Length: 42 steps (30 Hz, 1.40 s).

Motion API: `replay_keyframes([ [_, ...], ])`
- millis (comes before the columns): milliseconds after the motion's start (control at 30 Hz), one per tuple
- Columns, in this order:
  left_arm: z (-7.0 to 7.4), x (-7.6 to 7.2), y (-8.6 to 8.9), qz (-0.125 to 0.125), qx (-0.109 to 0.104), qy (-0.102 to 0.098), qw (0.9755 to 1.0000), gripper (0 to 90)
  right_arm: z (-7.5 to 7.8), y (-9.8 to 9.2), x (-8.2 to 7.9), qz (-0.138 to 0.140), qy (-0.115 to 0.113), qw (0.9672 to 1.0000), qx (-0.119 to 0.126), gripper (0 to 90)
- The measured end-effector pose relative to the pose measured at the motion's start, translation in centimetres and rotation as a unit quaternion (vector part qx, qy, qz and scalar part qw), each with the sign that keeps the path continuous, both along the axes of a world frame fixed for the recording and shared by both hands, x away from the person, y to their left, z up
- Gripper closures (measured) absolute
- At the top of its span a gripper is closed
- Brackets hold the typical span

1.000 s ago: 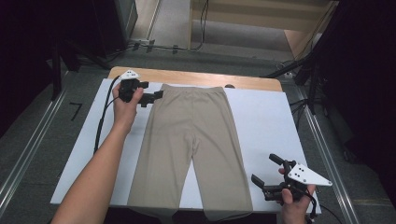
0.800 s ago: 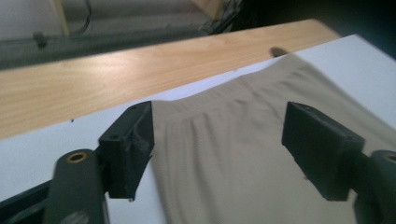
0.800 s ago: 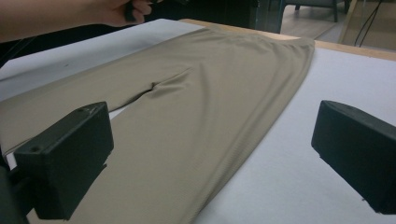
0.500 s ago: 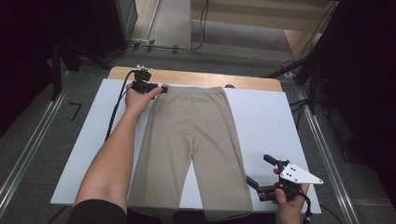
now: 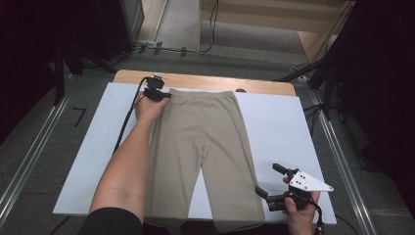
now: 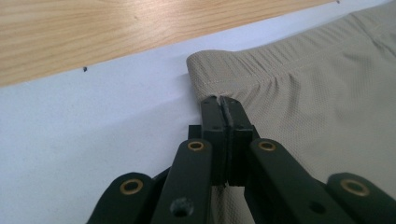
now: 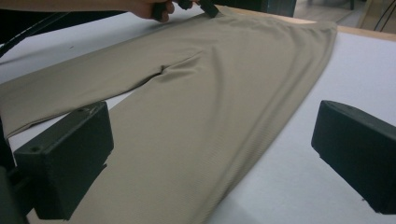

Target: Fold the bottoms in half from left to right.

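Beige pants [image 5: 205, 142] lie flat on the white sheet [image 5: 279, 122], waistband at the far side, legs toward me. My left gripper [image 5: 164, 95] is at the waistband's left corner. Its jaws have just been closing, and in the left gripper view the left gripper [image 6: 218, 100] is shut on the edge of the waistband [image 6: 261, 65]. My right gripper [image 5: 267, 178] stands open just right of the right leg's hem, low over the sheet. In the right gripper view the right gripper [image 7: 210, 163] frames the pant leg [image 7: 187, 140] without touching it, and the left gripper [image 7: 187, 5] is far off.
A wooden table edge [image 5: 205, 81] shows beyond the sheet. Metal rails [image 5: 29, 161] run along both sides of the table. The left gripper's black cable [image 5: 128, 117] trails over the sheet beside my left forearm [image 5: 127, 166].
My left hand moved forward and down to the waistband's left corner, and its jaws went from wide open to shut. The right gripper stayed near the right hem, still open.
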<state>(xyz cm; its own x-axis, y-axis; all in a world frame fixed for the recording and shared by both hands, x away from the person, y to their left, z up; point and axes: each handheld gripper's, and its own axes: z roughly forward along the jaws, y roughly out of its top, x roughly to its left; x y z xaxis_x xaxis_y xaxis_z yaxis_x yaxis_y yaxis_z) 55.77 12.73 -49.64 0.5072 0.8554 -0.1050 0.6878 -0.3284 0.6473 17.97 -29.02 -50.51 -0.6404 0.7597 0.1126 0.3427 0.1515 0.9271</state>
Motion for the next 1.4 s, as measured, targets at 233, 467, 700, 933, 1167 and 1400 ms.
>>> replay_keyframes([
  [233,0.7,-0.5,0.0,-0.010,-0.017,0.015,0.9997,90.0,0.5,1.7,0.0,0.017,0.001,0.9998,-0.006,0.0],
  [467,3.2,-2.0,-0.2,-0.007,-0.049,-0.024,0.9985,90.0,1.5,6.1,1.1,0.043,0.017,0.9988,-0.013,0.0],
  [700,4.8,-2.7,-0.1,-0.016,-0.070,-0.036,0.9967,90.0,2.5,12.9,1.5,0.090,0.039,0.9950,-0.018,0.0],
  [933,5.5,-3.1,-0.4,-0.032,-0.082,-0.043,0.9952,90.0,2.2,20.8,1.5,0.080,0.063,0.9938,-0.046,21.8],
  [1167,5.5,-3.6,-0.5,-0.064,-0.072,-0.054,0.9938,90.0,1.8,27.0,1.4,0.089,0.063,0.9903,-0.086,34.8],
  [1400,5.1,-4.0,-0.2,-0.079,-0.083,-0.059,0.9917,90.0,1.1,30.7,1.6,0.140,0.089,0.9808,-0.103,47.4],
])
